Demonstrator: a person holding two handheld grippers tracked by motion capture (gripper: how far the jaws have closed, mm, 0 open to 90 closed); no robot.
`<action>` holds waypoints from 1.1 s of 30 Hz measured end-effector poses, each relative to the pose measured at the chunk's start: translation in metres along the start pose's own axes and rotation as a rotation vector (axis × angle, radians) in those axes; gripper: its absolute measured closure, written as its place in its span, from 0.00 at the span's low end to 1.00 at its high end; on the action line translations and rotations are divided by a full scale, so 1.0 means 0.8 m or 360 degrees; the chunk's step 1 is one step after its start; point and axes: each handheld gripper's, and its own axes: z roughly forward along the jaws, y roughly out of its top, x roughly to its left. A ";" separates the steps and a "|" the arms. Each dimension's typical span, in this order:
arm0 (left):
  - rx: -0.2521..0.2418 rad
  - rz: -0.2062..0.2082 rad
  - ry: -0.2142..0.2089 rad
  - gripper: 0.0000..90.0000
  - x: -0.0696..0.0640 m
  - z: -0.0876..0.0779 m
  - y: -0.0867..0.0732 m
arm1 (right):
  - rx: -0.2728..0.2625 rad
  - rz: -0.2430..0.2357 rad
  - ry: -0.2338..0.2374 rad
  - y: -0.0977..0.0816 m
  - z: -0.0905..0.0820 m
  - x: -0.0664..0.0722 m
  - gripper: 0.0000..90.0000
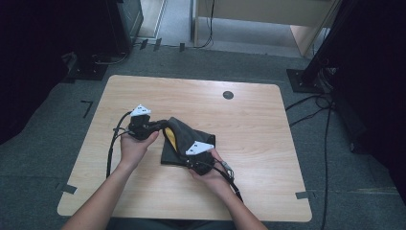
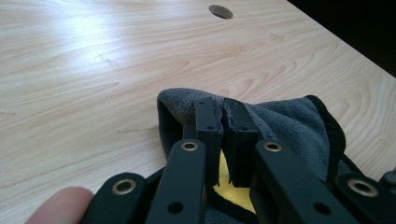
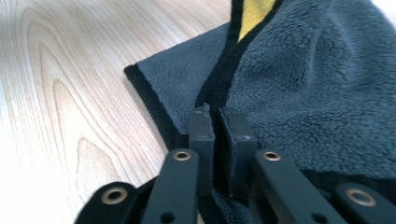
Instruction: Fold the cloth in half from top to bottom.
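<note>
A dark grey fleece cloth (image 1: 184,132) with a black hem and a yellow inner side (image 1: 170,136) lies crumpled near the middle of the wooden table (image 1: 249,129). My left gripper (image 1: 160,125) is at the cloth's left edge. In the left gripper view its jaws (image 2: 223,105) are shut on a raised fold of the cloth (image 2: 289,126), with yellow fabric (image 2: 233,191) below. My right gripper (image 1: 189,160) is at the cloth's near edge. In the right gripper view its jaws (image 3: 215,112) pinch the black hem of the cloth (image 3: 303,84), which lies low on the tabletop.
A round cable hole (image 1: 228,95) sits in the table's far side, also in the left gripper view as a cable hole (image 2: 221,11). Bare wood surrounds the cloth. Cables and black stands are on the grey floor (image 1: 330,158) to the right of the table.
</note>
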 end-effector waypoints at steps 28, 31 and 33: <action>-0.0367 0.0228 -0.0457 0.96 -0.127 -0.208 0.080 | -0.0813 -0.0119 -0.0282 0.126 -0.304 0.005 0.96; -0.0324 0.0211 -0.0638 0.96 -0.135 -0.231 0.089 | -0.0875 -0.0129 -0.0236 0.135 -0.333 0.019 0.96; -0.0307 0.0182 -0.0722 0.96 -0.132 -0.233 0.094 | -0.0869 -0.0127 -0.0240 0.139 -0.341 0.022 0.96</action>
